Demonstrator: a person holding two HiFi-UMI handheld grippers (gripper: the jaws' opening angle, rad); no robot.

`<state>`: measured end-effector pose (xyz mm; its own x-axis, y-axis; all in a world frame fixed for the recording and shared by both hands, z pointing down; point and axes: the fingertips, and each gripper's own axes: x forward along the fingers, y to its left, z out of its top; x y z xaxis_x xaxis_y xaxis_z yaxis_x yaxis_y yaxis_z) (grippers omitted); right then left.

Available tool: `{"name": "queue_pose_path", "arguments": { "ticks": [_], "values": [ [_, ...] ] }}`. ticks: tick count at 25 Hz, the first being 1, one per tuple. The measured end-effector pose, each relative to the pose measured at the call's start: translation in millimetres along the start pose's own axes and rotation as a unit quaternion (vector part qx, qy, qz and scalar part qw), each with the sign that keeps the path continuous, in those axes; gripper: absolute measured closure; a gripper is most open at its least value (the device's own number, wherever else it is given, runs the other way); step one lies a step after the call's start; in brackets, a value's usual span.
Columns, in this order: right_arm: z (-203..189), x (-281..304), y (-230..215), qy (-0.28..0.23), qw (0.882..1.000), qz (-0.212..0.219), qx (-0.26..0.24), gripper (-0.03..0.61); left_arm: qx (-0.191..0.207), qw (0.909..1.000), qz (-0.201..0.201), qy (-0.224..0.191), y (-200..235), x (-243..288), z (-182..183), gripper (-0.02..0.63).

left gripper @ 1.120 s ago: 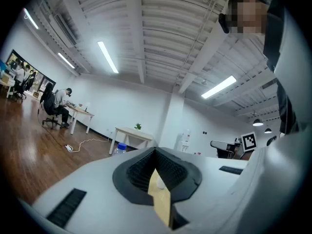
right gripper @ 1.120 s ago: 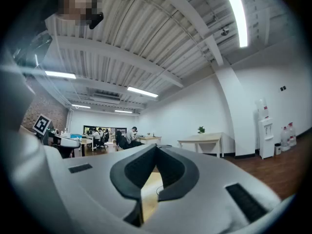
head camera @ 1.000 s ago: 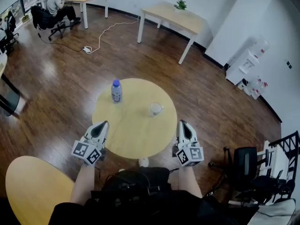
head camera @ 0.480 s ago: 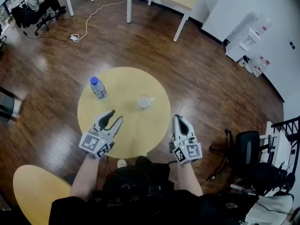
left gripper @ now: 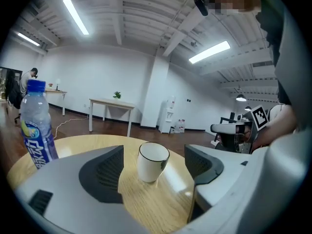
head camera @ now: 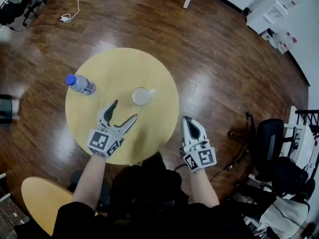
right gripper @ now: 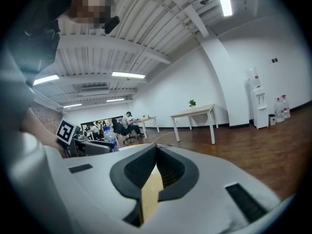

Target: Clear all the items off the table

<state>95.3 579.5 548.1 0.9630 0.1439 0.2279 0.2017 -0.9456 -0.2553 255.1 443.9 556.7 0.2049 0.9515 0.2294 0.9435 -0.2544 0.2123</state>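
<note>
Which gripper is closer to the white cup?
Left. The left gripper, jaws just opened with nothing between them, is over the table, white cup just ahead; the right gripper hangs shut off the table's edge.

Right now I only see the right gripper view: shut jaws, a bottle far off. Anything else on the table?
Observer: A white cup stands near the table's middle, right of the bottle.
Operator: Is the left gripper on it?
Observer: No. Its jaws have just been opening; nothing is between them, the cup stands just ahead.
Operator: And my right gripper?
Observer: It sits just outside the table's rim.
</note>
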Motion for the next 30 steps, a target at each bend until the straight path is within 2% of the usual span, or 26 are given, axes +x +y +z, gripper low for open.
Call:
{"name": "queue_pose_path", "arguments": {
  "ticks": [4, 6, 8, 18, 21, 24, 27, 30],
  "values": [
    [-17.1, 11.1, -12.1, 0.019, 1.000, 0.012, 0.006, 0.574, 0.018, 0.9997, 0.005, 0.018, 2.6, 34.4, -22.0, 0.189],
    [-22.3, 15.3, -17.1, 0.026, 0.999, 0.018, 0.004, 0.574, 0.035, 0.9990, 0.009, 0.025, 3.3, 51.2, -34.8, 0.104],
    [-25.9, 16.9, -20.8, 0.035, 0.999, 0.026, -0.003, 0.574, 0.040, 0.9987, 0.004, 0.030, 0.0, 66.8, -44.3, 0.077],
    [-59.6, 22.1, -26.1, 0.078, 0.996, 0.050, 0.003, 0.574, 0.016, 0.9994, -0.029, -0.001, -3.8, 98.1, -53.9, 0.095],
    [-61.6, 23.1, -25.3, 0.081, 0.995, 0.053, -0.002, 0.574, 0.044, 0.9983, -0.032, -0.019, -2.6, 107.5, -52.0, 0.098],
    [-62.9, 20.0, -25.9, 0.095, 0.993, 0.051, -0.048, 0.574, 0.077, 0.9960, -0.039, -0.024, -6.0, 112.9, -55.6, 0.098],
    [-61.4, 16.0, -31.5, 0.099, 0.991, 0.047, -0.071, 0.574, 0.069, 0.9968, -0.027, -0.031, -1.7, 115.8, -55.7, 0.105],
    [-64.3, 12.6, -38.7, 0.104, 0.991, 0.038, -0.071, 0.574, 0.079, 0.9959, -0.025, -0.037, -1.1, 117.2, -54.3, 0.157]
  ]
}}
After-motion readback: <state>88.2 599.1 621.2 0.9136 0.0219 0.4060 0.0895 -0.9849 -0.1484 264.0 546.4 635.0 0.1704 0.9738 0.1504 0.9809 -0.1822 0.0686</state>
